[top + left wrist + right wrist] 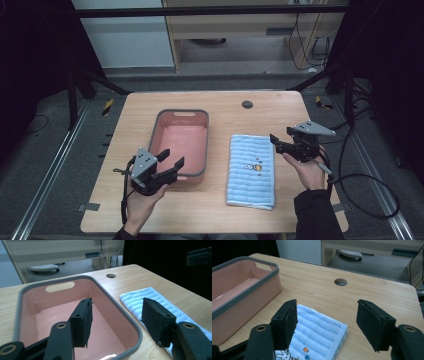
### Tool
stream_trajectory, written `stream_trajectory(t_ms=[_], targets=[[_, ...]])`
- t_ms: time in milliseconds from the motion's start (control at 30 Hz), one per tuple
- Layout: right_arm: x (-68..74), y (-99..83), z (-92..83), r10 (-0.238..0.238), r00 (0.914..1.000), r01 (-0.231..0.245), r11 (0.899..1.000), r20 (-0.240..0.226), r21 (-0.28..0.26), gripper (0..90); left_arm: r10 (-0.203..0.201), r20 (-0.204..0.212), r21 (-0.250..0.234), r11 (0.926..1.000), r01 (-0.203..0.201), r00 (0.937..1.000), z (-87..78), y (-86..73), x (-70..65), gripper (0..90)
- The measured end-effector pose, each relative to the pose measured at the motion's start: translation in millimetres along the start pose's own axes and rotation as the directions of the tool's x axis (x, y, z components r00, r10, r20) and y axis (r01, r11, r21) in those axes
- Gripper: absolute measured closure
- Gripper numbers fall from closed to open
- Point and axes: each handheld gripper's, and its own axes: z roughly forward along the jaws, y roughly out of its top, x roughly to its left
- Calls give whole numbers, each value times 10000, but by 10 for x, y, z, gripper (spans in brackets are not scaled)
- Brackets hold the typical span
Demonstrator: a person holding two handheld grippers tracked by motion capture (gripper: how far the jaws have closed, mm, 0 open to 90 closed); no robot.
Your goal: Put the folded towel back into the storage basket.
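Over on the left, the left hand-held gripper [171, 158] hangs at the near end of the pink tub [165, 125], its jaws spread wide with nothing between them; in the left gripper view 1 black pad [83, 321] sits over the tub's smooth pink floor and the other pad [156, 321] outside the rim, over the near edge of the towel. The tub is a rounded rectangle of glossy plastic with a grey lip and a slot handle cut into the far wall, and it is bare inside. Moving right, a strip of pale wood-grain worktop [220, 200] separates tub from towel [251, 170]: a light blue, ribbed, folded cloth lying flat, long side running away from the person, with a small cartoon print near its middle. Its corners are square and its edges lie clear on all 4 sides. Beyond it sits a round cable hole [247, 104] in the wood. Furthest right, the right hand-held gripper [276, 141] hovers just beside the towel's far right corner, jaws apart and empty, pads straddling that corner in the right gripper view. Plenty of bare wood lies between towel and right edge.
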Motion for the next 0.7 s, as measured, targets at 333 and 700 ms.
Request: stream_trajectory(t_ms=[333,700], targets=[[-25,56,96,94,9999,-95,9999,91,103,332,168,456,278,9995,-180,9988,245,-49,-240,425],[-95,73,229,449,9988,-455,9986,218,259,362,155,934,474,9987,-200,9955,507,-110,-512,430]])
